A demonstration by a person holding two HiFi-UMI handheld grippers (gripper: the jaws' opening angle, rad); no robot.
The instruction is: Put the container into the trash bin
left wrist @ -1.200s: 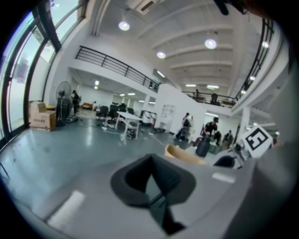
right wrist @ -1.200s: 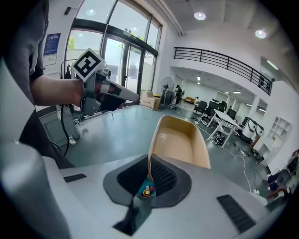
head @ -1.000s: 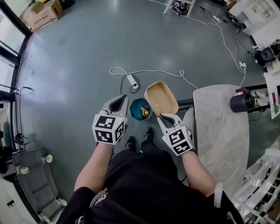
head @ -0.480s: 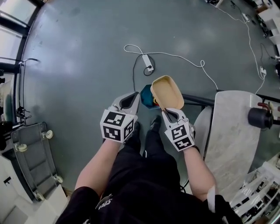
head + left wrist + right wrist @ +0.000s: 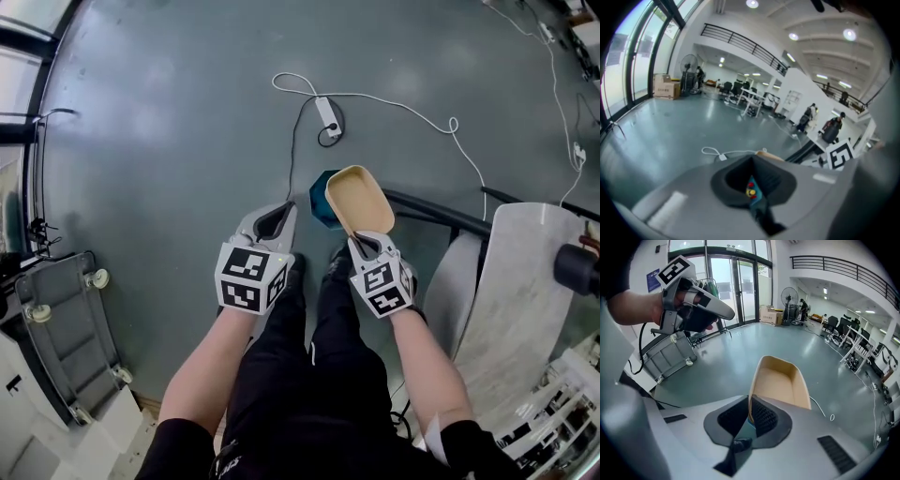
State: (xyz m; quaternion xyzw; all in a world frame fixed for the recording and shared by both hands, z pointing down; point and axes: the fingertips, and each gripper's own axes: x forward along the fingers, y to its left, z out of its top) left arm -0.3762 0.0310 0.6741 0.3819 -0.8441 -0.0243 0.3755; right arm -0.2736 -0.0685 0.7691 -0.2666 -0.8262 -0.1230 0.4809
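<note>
**mo:** ok so where's the container (image 5: 357, 198) right now?

**kit:** Up in the air, pinched by the right tongs (image 5: 359, 241). In the right gripper view they're clamped on its near wall, one pad inside and one outside. It's a tan tub, empty, tipped so the open side faces the head camera.

**mo:** And the bin?

**kit:** The teal bin (image 5: 319, 199) sits on the floor (image 5: 169, 141) just ahead of the person's shoes (image 5: 296, 269). In the head view the container hangs over it and covers most of it, so only the bin's left edge peeks out. Can't tell if the two touch.

**mo:** Left tongs doing anything?

**kit:** Nope. The left tongs (image 5: 284, 210) are closed with nothing in them, hovering just left of the bin and angled down toward it. The left gripper view shows a sliver of the bin through the slit, with red and yellow bits (image 5: 751, 188) inside.

**mo:** Anything else around?

**kit:** A white cable (image 5: 394, 97) and a power strip (image 5: 328, 114) lie on the floor beyond the bin. There's a pale desk (image 5: 525, 272) off to the person's right.
</note>
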